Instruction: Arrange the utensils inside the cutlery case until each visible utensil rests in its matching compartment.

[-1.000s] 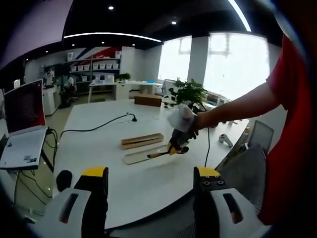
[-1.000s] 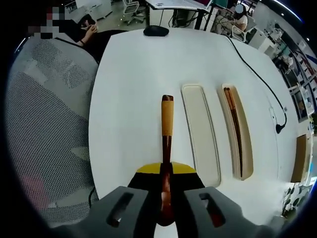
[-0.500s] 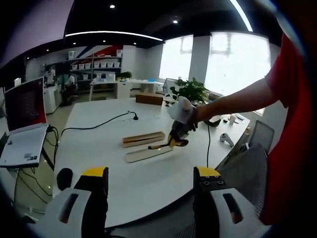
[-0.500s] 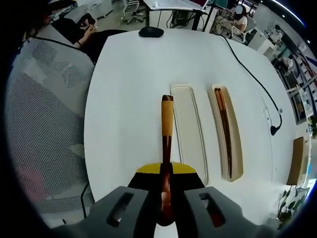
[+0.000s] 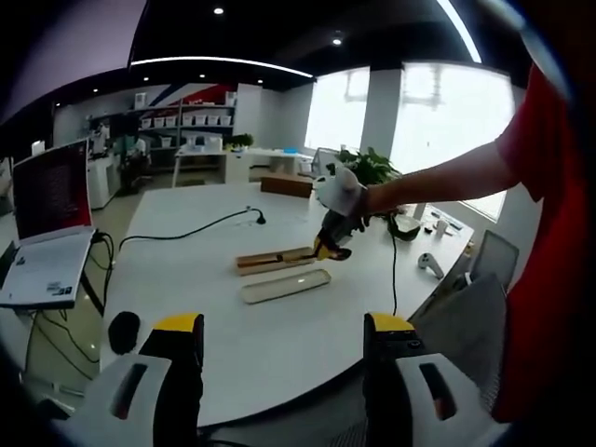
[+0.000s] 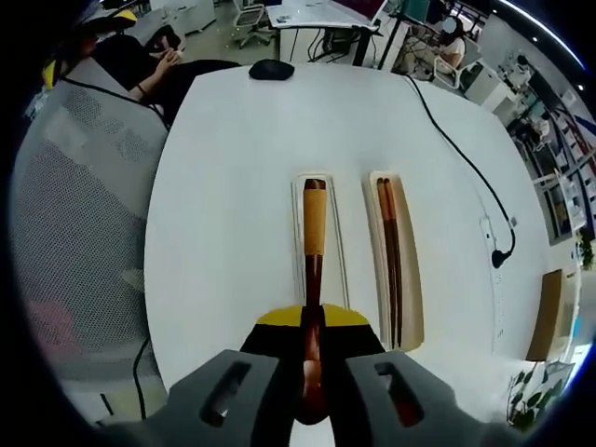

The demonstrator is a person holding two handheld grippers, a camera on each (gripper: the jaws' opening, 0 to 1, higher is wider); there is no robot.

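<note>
Wooden utensil [image 6: 314,270] pinched in right tool [image 6: 312,372], held over pale case lid [image 6: 318,244]; left tool [image 5: 284,337] spread.

We are in an open-plan office or lab. We see a long white table [image 5: 186,270] with a black cable [image 5: 177,237] across it, an open laptop [image 5: 47,223] on a side desk, shelves of white bins [image 5: 182,144] on the far wall, potted plants [image 5: 368,168] by large windows [image 5: 447,121], mesh office chairs [image 6: 79,214] and recessed ceiling lights [image 5: 217,11].
</note>
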